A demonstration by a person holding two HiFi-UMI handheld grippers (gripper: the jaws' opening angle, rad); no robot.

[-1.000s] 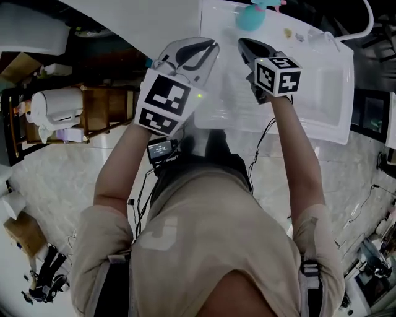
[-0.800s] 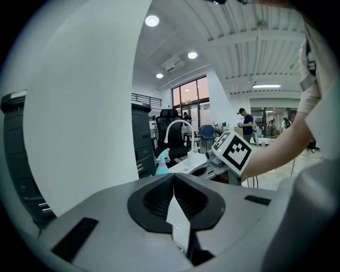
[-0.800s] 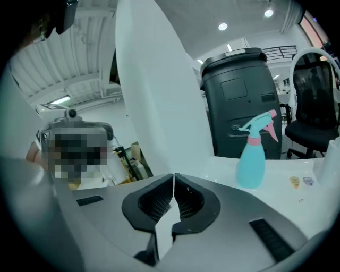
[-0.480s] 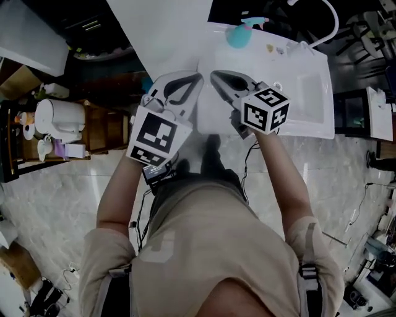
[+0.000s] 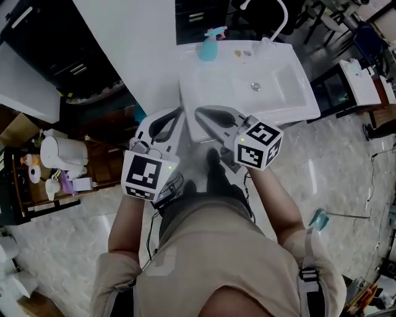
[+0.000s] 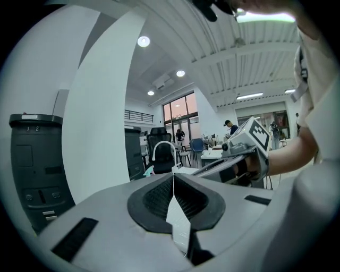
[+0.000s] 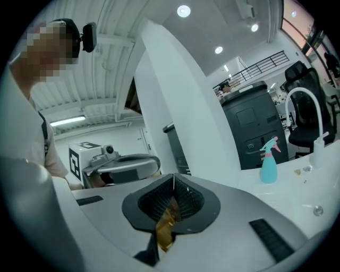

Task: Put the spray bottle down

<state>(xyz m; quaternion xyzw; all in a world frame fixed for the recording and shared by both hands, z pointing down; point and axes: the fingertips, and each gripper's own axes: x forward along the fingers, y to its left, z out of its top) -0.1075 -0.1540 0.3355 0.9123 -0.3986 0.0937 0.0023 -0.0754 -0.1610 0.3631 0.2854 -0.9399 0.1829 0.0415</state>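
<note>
The light blue spray bottle (image 5: 208, 44) with a pink trigger stands upright at the sink counter's back left corner, also in the right gripper view (image 7: 269, 160). Nothing holds it. My left gripper (image 5: 176, 112) is shut and empty, held in front of the sink's near edge, well short of the bottle. In its own view the left gripper's (image 6: 173, 178) pads meet. My right gripper (image 5: 199, 113) is beside it, a small gap between the two, jaws shut with nothing between them (image 7: 173, 178). Both point roughly level toward the sink.
A white sink unit (image 5: 291, 93) with a curved faucet (image 5: 279, 15) stands ahead. A white pillar (image 5: 130, 43) rises to its left. A wooden shelf with a white kettle (image 5: 59, 151) is at the left. Marble floor surrounds the person.
Both grippers have drawn back from over the sink toward the body and now sit before its near edge. The bottle stays on the counter, farther from them.
</note>
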